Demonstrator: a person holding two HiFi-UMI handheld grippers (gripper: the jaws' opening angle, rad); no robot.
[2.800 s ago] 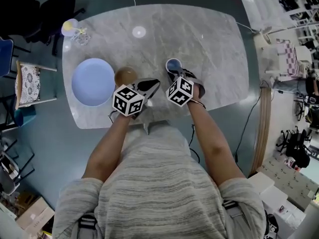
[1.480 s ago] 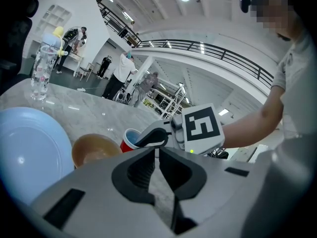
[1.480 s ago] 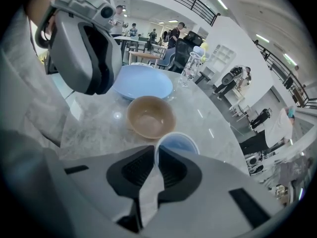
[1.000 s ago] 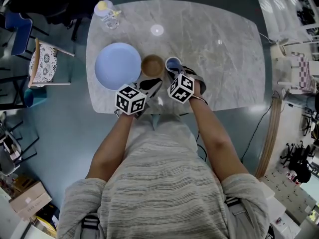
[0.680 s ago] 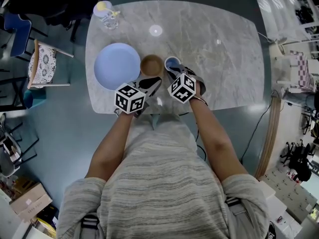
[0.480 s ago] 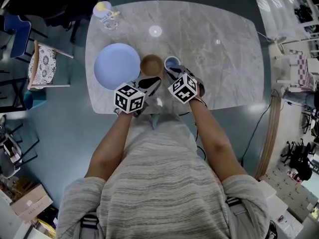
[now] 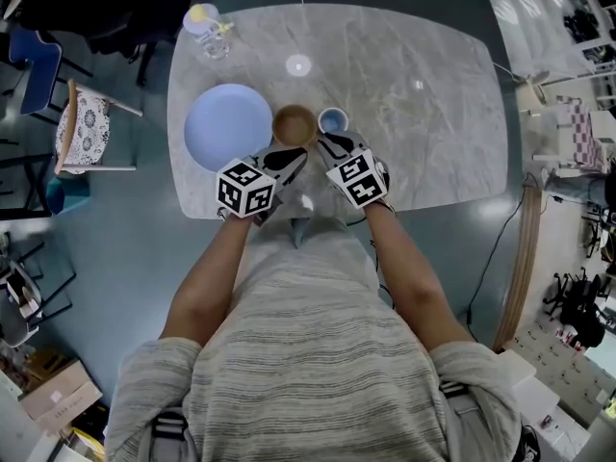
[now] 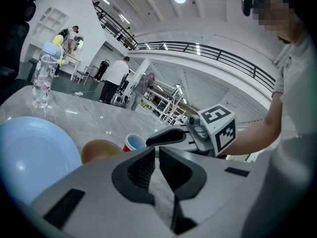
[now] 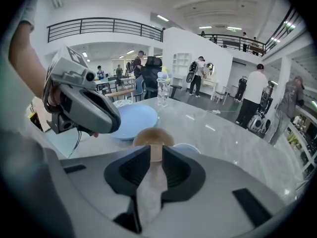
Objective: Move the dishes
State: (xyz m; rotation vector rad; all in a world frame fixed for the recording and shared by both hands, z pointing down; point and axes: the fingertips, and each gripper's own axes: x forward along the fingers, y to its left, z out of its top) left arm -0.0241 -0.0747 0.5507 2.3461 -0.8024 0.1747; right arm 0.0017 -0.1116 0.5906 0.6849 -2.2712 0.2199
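Observation:
Three dishes stand in a row near the marble table's (image 7: pixel 423 133) front edge: a pale blue plate (image 7: pixel 228 126) on the left, a brown bowl (image 7: pixel 295 125) in the middle, and a small red cup with a blue inside (image 7: pixel 333 120) on the right. My right gripper (image 7: pixel 327 145) sits just short of the cup without touching it. Its jaws stand a narrow gap apart with nothing between them (image 9: pixel 155 152). The cup (image 9: pixel 188 148) shows just right of the jaws, the bowl (image 9: pixel 153 137) straight ahead. My left gripper (image 7: pixel 292 160) is shut and empty (image 8: pixel 156 155), just short of the bowl (image 8: pixel 99 150).
A clear water bottle with a yellow top (image 7: pixel 204 22) stands at the table's far left corner. A chair with a patterned cushion (image 7: pixel 82 128) is beside the table's left end. People stand far off in the hall.
The right gripper held the cup half a second ago. It has let go and drawn back toward me, and the cup now stands next to the bowl. The left gripper barely moved.

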